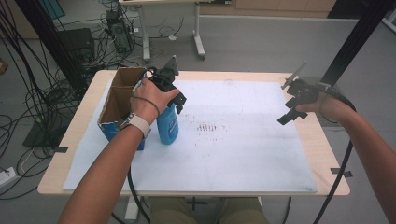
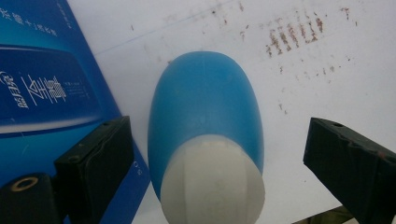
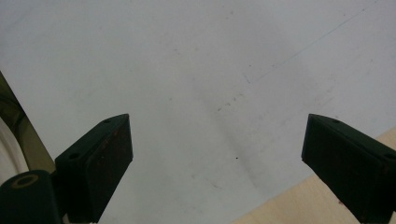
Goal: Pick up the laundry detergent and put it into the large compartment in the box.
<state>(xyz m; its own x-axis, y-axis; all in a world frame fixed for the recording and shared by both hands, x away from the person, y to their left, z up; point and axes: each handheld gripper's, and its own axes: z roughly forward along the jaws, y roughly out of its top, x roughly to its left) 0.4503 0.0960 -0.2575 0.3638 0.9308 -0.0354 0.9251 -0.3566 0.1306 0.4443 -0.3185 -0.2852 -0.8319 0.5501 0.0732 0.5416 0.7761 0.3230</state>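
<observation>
Resting on the pale wooden desk (image 1: 322,154) under a white sheet (image 1: 247,154). Standing upright just beside the open blue cardboard box (image 1: 116,109): the blue plastic bottle with white cap (image 2: 205,135). Hanging over that cap, left tongs (image 2: 215,158) spread wide, touching nothing. Hovering at the far side, right tongs (image 3: 217,163) equally wide and empty. Risking a tip-over, probably, by closing off-centre on the rounded, slippery cap.

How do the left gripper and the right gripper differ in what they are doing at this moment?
The left gripper hangs with open jaws on either side of the blue bottle beside the cardboard box; the right gripper hovers over the bare white mat near the table's right edge. Both have their jaws open, holding nothing.
</observation>
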